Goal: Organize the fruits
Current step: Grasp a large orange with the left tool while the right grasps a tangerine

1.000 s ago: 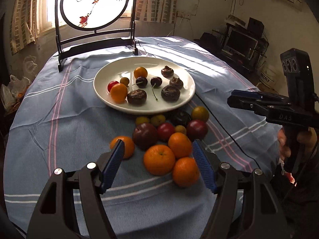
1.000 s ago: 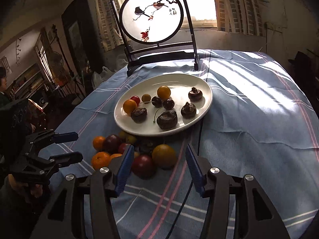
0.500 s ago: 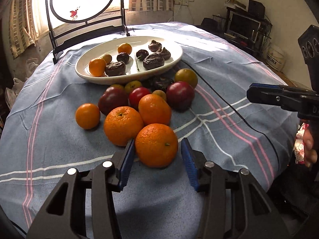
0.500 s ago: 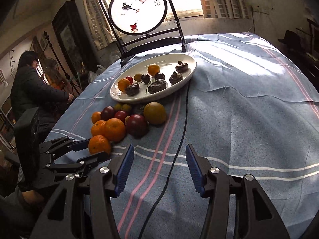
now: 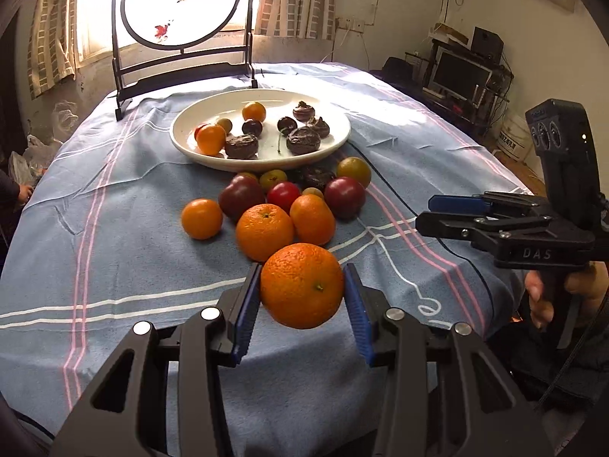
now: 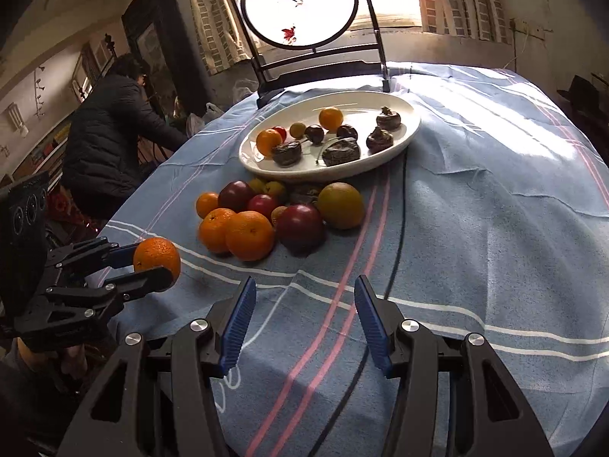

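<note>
Left wrist view: since half a second ago our left gripper (image 5: 302, 306) has closed on a mandarin (image 5: 302, 285) and lifted it off the blue tablecloth (image 5: 114, 259), so one fruit heads for sorting. Three oranges remain beside two plums. Our right gripper (image 6: 300, 318) hangs wide, holding nothing.

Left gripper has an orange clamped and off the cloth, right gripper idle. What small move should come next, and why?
Probably carry the orange forward over the pile toward the white plate. The left gripper grips it between both blue pads, clear of the tablecloth, and the plate already holds fruit, with bare space at its near edge. The right gripper is open and holds nothing.
</note>
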A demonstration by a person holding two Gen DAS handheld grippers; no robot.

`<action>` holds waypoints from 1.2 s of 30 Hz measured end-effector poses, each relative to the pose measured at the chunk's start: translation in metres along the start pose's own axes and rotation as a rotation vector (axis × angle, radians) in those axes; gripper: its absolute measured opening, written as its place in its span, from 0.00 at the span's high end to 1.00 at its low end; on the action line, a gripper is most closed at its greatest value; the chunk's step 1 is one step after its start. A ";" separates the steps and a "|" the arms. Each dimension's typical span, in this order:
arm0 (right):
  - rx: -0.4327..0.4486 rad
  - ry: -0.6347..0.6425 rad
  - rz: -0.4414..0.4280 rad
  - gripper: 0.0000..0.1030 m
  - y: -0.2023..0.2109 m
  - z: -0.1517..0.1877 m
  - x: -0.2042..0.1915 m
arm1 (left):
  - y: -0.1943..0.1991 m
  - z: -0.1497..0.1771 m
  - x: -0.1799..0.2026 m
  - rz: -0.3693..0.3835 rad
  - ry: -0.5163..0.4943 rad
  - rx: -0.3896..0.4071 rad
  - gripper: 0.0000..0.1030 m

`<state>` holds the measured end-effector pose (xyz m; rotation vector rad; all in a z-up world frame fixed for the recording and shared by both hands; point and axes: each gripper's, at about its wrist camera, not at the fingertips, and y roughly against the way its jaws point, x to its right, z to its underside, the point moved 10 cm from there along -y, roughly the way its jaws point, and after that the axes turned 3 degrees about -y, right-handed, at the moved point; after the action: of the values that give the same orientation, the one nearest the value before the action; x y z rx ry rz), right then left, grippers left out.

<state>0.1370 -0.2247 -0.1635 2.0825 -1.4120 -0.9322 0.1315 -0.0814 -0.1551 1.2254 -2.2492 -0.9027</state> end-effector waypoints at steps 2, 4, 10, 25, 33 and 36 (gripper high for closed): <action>-0.009 0.049 -0.010 0.48 -0.008 -0.001 -0.019 | 0.005 0.001 -0.012 -0.011 0.023 -0.001 0.59; -0.017 0.080 -0.015 0.48 -0.018 -0.004 -0.034 | 0.007 0.003 -0.023 -0.016 0.047 -0.002 0.59; -0.074 0.044 -0.040 0.48 -0.055 -0.013 -0.050 | 0.009 0.010 -0.035 -0.014 0.070 -0.002 0.59; -0.071 0.026 -0.059 0.62 -0.045 -0.005 -0.048 | 0.011 0.015 -0.046 0.002 0.095 0.005 0.59; -0.047 0.009 -0.031 0.62 -0.017 0.006 -0.024 | 0.008 0.009 -0.034 0.018 0.085 0.012 0.59; -0.027 -0.002 -0.032 0.62 -0.009 0.003 -0.018 | 0.008 0.006 -0.031 0.023 0.085 0.016 0.59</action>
<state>0.1362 -0.2050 -0.1664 2.0906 -1.3640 -0.9612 0.1393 -0.0499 -0.1554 1.2195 -2.2031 -0.8106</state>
